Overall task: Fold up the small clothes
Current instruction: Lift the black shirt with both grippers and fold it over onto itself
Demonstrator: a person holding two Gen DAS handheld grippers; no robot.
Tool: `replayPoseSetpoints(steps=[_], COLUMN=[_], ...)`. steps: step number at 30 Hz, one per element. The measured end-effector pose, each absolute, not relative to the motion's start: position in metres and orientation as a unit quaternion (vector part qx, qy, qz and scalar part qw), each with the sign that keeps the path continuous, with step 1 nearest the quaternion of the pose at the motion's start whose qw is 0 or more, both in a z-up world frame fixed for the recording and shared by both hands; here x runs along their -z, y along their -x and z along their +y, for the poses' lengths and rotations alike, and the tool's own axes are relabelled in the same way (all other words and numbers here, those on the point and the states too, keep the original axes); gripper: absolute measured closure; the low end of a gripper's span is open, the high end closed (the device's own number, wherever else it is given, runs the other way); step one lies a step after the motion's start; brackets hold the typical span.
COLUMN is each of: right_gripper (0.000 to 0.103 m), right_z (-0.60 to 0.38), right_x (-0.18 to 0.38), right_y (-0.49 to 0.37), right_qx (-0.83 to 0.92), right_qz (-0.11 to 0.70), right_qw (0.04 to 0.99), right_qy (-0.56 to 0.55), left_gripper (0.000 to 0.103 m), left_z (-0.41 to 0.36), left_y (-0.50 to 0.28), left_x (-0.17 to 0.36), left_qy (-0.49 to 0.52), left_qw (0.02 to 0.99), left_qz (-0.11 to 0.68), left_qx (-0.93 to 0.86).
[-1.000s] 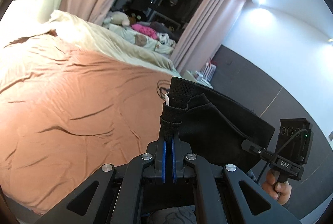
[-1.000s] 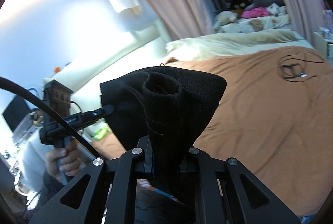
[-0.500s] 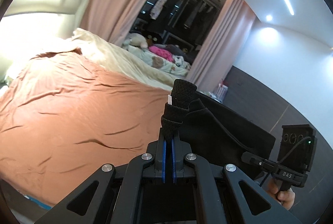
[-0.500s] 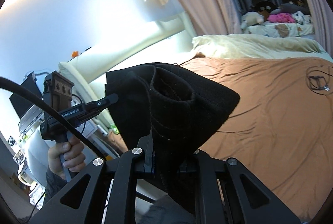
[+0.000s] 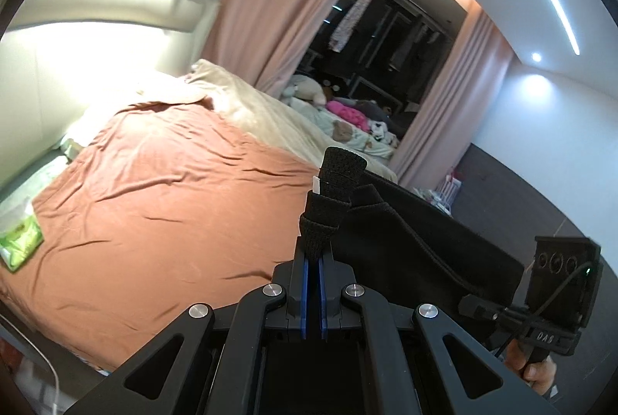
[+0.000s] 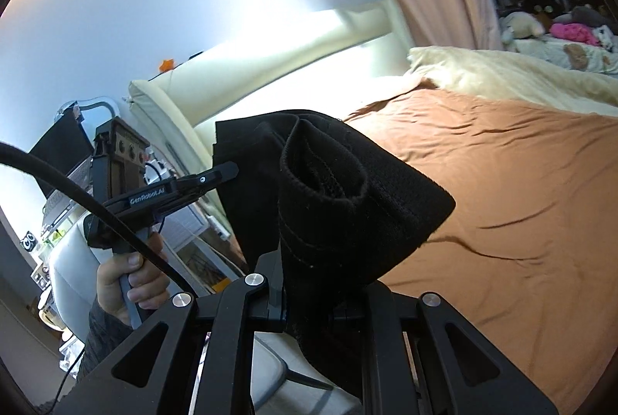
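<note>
A small black garment (image 5: 417,237) with an elastic waistband hangs stretched in the air between my two grippers, above the near edge of the bed. My left gripper (image 5: 313,253) is shut on one bunched end of the waistband, where a white tag sticks out. My right gripper (image 6: 309,260) is shut on the other end, and the cloth (image 6: 347,191) drapes over its fingers and hides them. The right gripper (image 5: 479,309) shows at the right of the left wrist view. The left gripper (image 6: 228,171) shows at the left of the right wrist view.
A bed with a rust-orange sheet (image 5: 162,206) lies below and ahead, with a cream duvet (image 5: 262,114) at its far side. A cream headboard (image 6: 270,67) stands by the wall. A green packet (image 5: 19,237) lies at the bed's left. Pink curtains (image 5: 278,9) frame a dark window.
Both grippers have lifted and tilted upward with the garment held between them, so the bed sits lower in both views. Both grips are unchanged.
</note>
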State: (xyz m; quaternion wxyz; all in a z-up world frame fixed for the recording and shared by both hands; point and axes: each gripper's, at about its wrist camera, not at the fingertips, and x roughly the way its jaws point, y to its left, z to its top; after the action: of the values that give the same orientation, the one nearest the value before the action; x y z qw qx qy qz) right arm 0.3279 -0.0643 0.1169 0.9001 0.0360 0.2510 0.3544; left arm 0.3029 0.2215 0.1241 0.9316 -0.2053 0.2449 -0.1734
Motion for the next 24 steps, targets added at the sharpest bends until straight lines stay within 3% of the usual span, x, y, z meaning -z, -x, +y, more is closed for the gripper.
replayPoseSetpoints(steps=[24], right_gripper=[0.094], right_z=[0.08], right_x=[-0.058], right_y=[-0.476], right_qx=[-0.425], right_qz=[0.322], right_qw=[0.846], right_qy=[-0.015], left_gripper=[0.099], left_z=[0.417], left_y=[-0.338], left_x=[-0.077], left_qy=[0.24], left_qw=[0.933], left_qz=[0.264], left_qx=[0.04])
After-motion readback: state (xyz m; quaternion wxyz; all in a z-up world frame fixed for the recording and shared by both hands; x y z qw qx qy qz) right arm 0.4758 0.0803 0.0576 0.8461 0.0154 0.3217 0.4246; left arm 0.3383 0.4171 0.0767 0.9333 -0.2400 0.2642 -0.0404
